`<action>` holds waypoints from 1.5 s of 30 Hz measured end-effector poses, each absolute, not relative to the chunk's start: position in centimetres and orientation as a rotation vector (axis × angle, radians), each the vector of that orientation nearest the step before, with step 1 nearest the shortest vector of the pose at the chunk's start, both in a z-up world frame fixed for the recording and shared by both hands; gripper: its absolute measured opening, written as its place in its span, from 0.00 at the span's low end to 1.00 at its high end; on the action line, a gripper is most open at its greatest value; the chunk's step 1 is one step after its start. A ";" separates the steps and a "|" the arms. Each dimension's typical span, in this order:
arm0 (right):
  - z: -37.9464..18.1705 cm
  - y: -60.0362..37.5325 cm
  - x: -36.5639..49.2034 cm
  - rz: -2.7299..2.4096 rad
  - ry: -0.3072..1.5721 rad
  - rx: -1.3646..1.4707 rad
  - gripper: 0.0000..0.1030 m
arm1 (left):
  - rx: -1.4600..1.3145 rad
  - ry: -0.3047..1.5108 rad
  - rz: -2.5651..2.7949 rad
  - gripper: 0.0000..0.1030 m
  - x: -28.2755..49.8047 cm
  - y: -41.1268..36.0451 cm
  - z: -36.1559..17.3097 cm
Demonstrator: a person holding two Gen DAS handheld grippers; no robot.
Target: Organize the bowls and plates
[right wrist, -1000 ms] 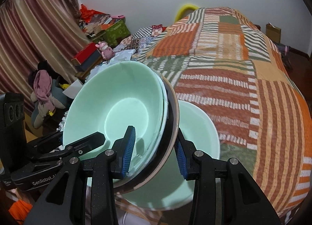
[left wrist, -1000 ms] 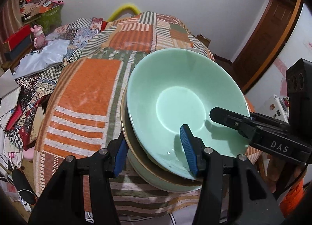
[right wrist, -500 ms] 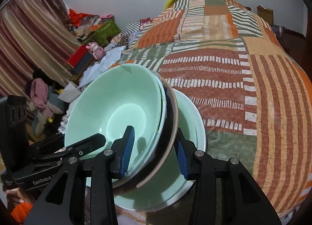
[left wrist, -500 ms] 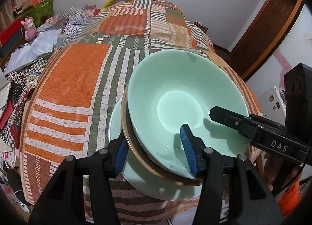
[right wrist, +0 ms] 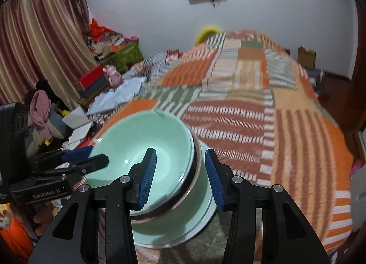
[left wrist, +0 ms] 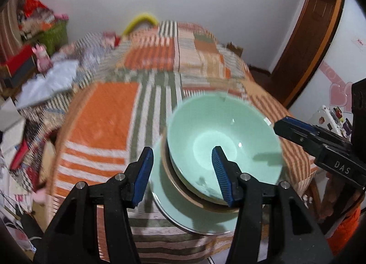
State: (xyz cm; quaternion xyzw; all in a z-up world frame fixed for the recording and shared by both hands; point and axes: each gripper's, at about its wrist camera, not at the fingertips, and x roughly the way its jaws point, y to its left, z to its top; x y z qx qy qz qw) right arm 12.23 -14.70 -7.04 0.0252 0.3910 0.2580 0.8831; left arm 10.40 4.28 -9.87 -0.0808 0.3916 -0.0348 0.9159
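The green bowl [left wrist: 225,147] sits stacked on the plate [left wrist: 183,204] on the bed [left wrist: 100,122]. The left gripper [left wrist: 183,173] and right gripper [right wrist: 180,176] are wide open, holding nothing. Stacking looks done; next, probably back away.

Home bedroom, quilted bed [right wrist: 263,104], curtains [right wrist: 39,53]

A pale mint-green bowl [left wrist: 225,142] sits on a brown-rimmed plate [left wrist: 170,174], over a mint-green plate [left wrist: 183,209]. Beneath lies a bedspread [left wrist: 103,124] patched in orange, white and olive-green stripes. The black fingers [left wrist: 220,172] carry blue ribbed pads. The curtain [right wrist: 39,46] is striped maroon and tan; the wall [right wrist: 148,8] is white.
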 end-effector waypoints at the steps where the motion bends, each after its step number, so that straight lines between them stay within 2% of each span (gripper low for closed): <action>1: -6.4 -14.8 11.7 0.540 0.790 0.052 0.40 | -0.153 0.767 -0.065 0.51 9.7 4.3 -8.9; 3: -5.1 -14.8 10.7 0.549 0.737 0.050 0.40 | -0.132 0.690 -0.054 0.52 8.2 4.3 -7.2; 8: -2.0 -14.6 7.6 0.548 0.606 0.042 0.41 | -0.092 0.501 -0.023 0.60 4.5 4.0 -3.1; 10: -1.0 -14.6 6.3 0.536 0.562 0.047 0.45 | -0.084 0.453 -0.020 0.66 3.3 3.9 -2.1; 11: -0.7 -14.7 5.7 0.531 0.542 0.051 0.50 | -0.082 0.425 -0.020 0.68 2.5 3.8 -1.7; 15: 0.5 -14.7 3.7 0.482 0.448 0.045 0.63 | -0.070 0.344 -0.019 0.85 0.3 3.6 -0.4; 21: 1.4 -14.7 2.0 0.426 0.375 0.019 0.81 | -0.080 0.291 -0.021 0.96 -1.8 3.3 0.2; 25: 1.6 -14.8 1.5 0.396 0.352 0.013 0.84 | -0.068 0.265 -0.004 1.00 -2.8 3.1 0.1; 31: 1.3 -14.8 1.1 0.368 0.349 0.000 0.88 | -0.063 0.256 -0.005 1.00 -3.5 2.7 -0.5; 35: 1.0 -14.7 0.6 0.357 0.341 0.002 1.00 | -0.062 0.255 -0.012 1.00 -3.8 2.5 -0.8; 45: 1.0 -14.8 -0.2 0.344 0.325 -0.010 1.00 | -0.060 0.252 -0.018 1.00 -3.8 2.4 -0.9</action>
